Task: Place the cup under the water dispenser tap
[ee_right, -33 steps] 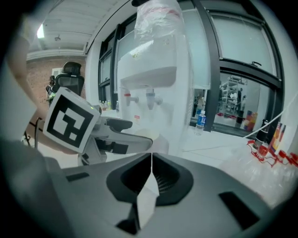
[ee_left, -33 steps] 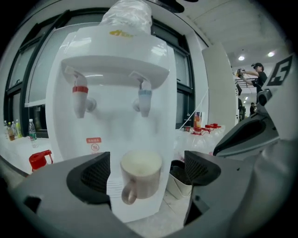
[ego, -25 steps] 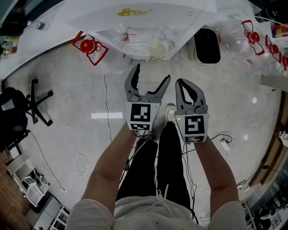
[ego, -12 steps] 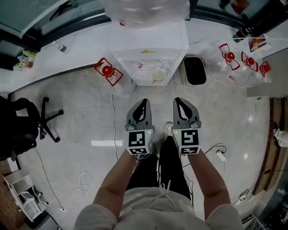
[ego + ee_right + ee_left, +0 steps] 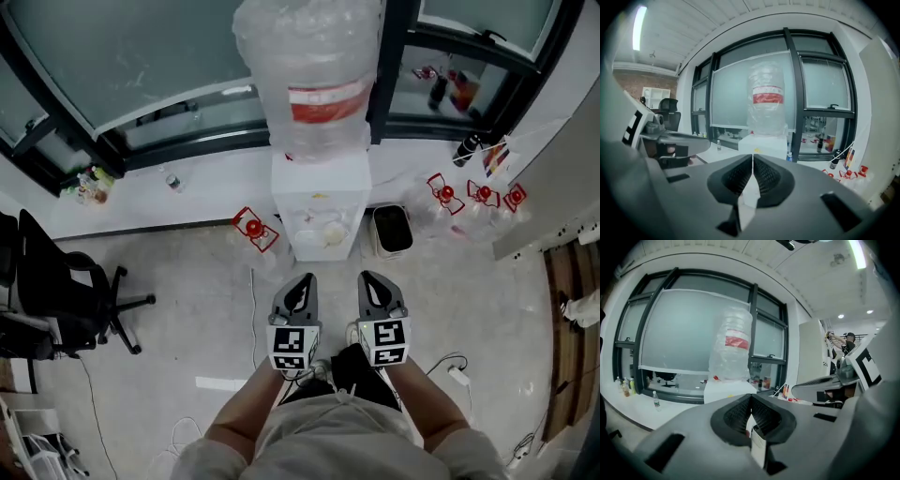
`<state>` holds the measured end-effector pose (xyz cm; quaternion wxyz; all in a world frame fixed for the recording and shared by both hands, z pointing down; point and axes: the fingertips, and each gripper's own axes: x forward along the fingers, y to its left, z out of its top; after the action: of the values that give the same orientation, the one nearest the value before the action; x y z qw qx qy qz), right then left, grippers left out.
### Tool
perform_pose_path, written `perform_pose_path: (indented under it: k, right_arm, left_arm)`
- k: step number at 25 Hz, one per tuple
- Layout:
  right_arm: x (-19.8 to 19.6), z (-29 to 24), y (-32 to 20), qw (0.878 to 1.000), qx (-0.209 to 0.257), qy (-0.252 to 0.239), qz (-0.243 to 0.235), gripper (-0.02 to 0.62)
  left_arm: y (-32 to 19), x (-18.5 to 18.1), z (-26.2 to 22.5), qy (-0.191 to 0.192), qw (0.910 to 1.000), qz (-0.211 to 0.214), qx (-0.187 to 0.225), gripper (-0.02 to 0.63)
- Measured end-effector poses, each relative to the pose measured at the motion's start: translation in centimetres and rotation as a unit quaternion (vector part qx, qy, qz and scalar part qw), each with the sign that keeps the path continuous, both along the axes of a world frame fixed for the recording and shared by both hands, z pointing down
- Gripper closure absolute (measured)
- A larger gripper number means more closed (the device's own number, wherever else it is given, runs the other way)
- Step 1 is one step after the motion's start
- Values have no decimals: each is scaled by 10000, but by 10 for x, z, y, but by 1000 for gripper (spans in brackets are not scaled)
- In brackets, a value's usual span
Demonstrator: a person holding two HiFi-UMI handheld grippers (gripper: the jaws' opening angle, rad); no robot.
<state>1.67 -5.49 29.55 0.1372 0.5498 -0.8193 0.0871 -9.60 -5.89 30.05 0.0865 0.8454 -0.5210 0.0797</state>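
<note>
A white water dispenser (image 5: 323, 202) carries a big clear bottle (image 5: 314, 75) and stands against the window wall. A pale cup (image 5: 330, 233) sits in its tap recess, on the drip tray. Both grippers hang side by side in front of the person, well short of the dispenser and pointing at it. My left gripper (image 5: 307, 279) is shut with nothing between its jaws (image 5: 751, 397). My right gripper (image 5: 367, 277) is shut and empty too (image 5: 753, 157). The bottle (image 5: 733, 350) (image 5: 767, 101) shows beyond the jaws in both gripper views; the cup is hidden there.
A black bin (image 5: 392, 230) stands right of the dispenser. Red bottle carriers (image 5: 253, 228) (image 5: 445, 195) lie on the floor on both sides. An office chair (image 5: 56, 300) is at the left. Cables (image 5: 253, 309) run across the floor by the person's feet.
The left gripper's jaws, wide open a second ago, are now shut. Both grippers have risen and drawn back from the dispenser, which now looks smaller and farther off.
</note>
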Motion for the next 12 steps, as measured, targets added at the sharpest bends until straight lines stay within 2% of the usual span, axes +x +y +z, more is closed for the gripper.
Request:
perform_pose_path:
  k: [6, 9, 12]
  right_arm:
    - [-11, -38, 40, 9998, -46, -118, -140, 566]
    - [-18, -62, 44, 9996, 136, -118, -209, 568]
    - [-21, -80, 47, 9993, 314, -127, -188, 568]
  left_arm:
    - [31, -10, -48, 158, 9998, -150, 6, 586]
    - [32, -18, -68, 16, 9996, -289, 64, 586]
    - [37, -25, -89, 110, 9993, -310, 196, 586]
